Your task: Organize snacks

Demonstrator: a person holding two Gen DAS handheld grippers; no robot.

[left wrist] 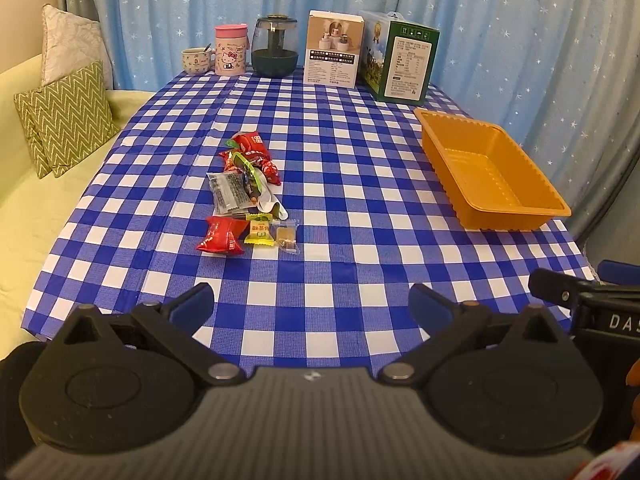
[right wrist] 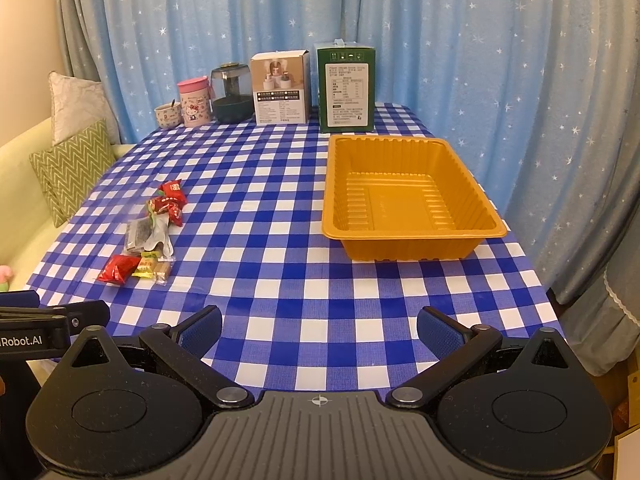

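Several wrapped snacks (left wrist: 244,188) lie in a loose heap on the blue checked tablecloth, left of centre: red packets, a grey packet, a yellow-green candy (left wrist: 260,232) and a clear-wrapped biscuit (left wrist: 287,236). The same snack heap (right wrist: 150,232) shows at the left in the right wrist view. An empty orange plastic tray (left wrist: 556,204) (right wrist: 412,236) stands at the table's right. My left gripper (left wrist: 310,304) hovers open over the near edge, well short of the snacks. My right gripper (right wrist: 320,326) is open too, nothing between its fingers, in front of the tray.
Along the far edge stand a small mug (left wrist: 196,60), a pink cartoon cup (left wrist: 231,50), a dark glass jar (left wrist: 276,46), a white box (left wrist: 334,50) and a green carton (left wrist: 400,60). A sofa with cushions (left wrist: 68,120) flanks the table's left. Starred blue curtains hang behind.
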